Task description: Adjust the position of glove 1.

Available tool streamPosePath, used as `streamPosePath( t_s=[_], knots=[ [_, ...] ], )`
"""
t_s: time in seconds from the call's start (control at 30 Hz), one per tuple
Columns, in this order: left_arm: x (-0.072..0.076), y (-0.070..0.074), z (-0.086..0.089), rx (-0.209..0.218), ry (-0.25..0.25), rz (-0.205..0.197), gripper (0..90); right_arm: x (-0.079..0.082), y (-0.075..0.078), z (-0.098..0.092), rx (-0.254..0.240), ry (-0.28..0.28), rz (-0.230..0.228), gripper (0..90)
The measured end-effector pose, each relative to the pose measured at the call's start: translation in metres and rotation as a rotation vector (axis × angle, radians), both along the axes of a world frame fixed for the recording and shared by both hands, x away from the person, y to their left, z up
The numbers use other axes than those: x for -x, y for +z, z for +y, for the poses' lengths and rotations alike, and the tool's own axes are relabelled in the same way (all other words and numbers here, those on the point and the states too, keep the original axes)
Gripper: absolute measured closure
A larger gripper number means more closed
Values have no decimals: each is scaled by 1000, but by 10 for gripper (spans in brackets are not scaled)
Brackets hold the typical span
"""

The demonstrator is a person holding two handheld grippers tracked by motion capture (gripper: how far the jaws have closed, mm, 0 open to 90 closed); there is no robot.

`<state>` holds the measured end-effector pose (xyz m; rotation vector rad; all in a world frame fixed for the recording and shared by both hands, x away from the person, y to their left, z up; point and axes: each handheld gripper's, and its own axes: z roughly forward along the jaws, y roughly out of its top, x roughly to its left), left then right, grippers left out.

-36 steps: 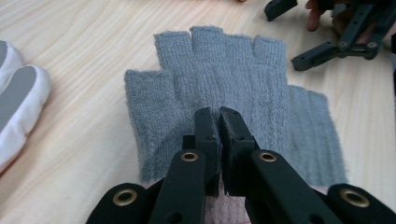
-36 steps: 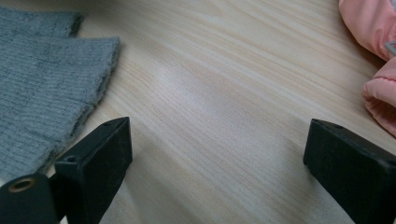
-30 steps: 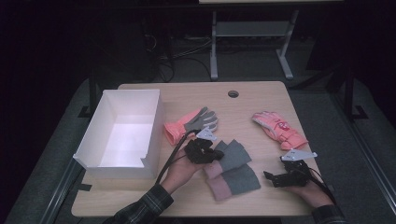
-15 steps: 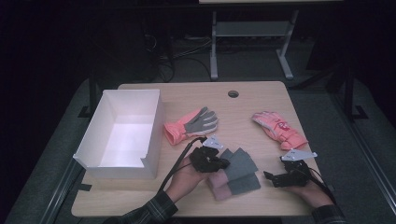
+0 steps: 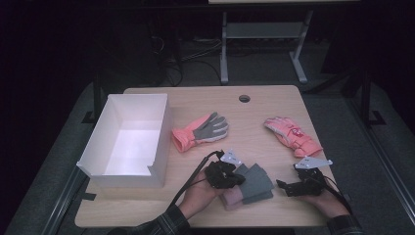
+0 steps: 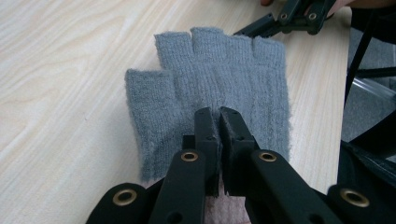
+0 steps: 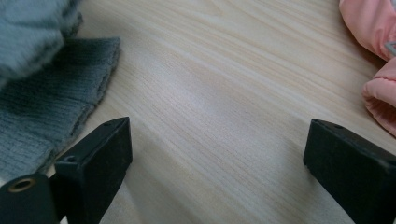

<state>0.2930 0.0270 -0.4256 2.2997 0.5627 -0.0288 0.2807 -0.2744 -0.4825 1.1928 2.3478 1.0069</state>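
Observation:
A grey knitted fingerless glove (image 5: pixel 258 182) lies at the front middle of the wooden table (image 5: pixel 274 105), on top of a pink knitted piece (image 5: pixel 233 199). My left gripper (image 5: pixel 236 177) rests on it with its jaws pressed together, pinching the grey fabric (image 6: pixel 219 70) near the glove's middle; its own view shows the fingertips (image 6: pixel 219 113) closed on the knit. My right gripper (image 5: pixel 285 186) lies low on the table just right of the glove, jaws wide apart (image 7: pixel 217 135) with bare wood between them. The left gripper view also shows the right gripper (image 6: pixel 299 14) beyond the glove's finger ends.
An open white box (image 5: pixel 129 137) stands at the left. A pink glove with a grey palm (image 5: pixel 200 129) lies mid-table, and a pink padded glove (image 5: pixel 293 134) at the right, close to the table edge. A cable hole (image 5: pixel 244 98) sits near the far edge.
My left hand has slid to the right and slightly toward the front edge, with the grey glove shifting along under it. The right gripper has stayed put.

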Motion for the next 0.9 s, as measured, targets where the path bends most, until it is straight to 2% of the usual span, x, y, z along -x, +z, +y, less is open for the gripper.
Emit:
streamPosePath(
  t_s=[0.17,0.23,0.43,0.47,0.53,0.63,0.73,0.77,0.8,0.83,0.87,0.9],
  knots=[
    [2,-5,-3,-22,-10,3,866,0,0,0,-1,0,-2,73],
    [3,-7,-5,-13,3,10,866,0,0,0,-2,0,-1,73],
    [4,-11,-7,-30,-1,12,864,0,0,0,0,1,0,73],
    [3,-12,-7,-45,-14,10,863,0,0,0,0,1,0,73],
    [4,-13,-8,-36,-1,14,862,0,0,0,-1,1,-1,73],
    [3,-15,-8,-49,-9,16,850,0,0,0,0,1,0,73],
    [3,-16,-9,-41,-5,15,832,0,0,0,0,2,0,73],
    [3,-16,-8,-41,-9,11,805,0,0,0,0,1,0,73],
    [3,-15,-8,-44,-19,7,735,0,0,0,-1,1,0,73],
    [2,-15,-7,-40,-26,9,735,0,0,0,-1,1,0,73],
    [2,-14,-7,-25,-21,17,685,0,0,0,-1,0,-2,73],
    [0,-14,-7,-24,-28,9,590,0,0,0,-1,1,-1,73]
  ],
)
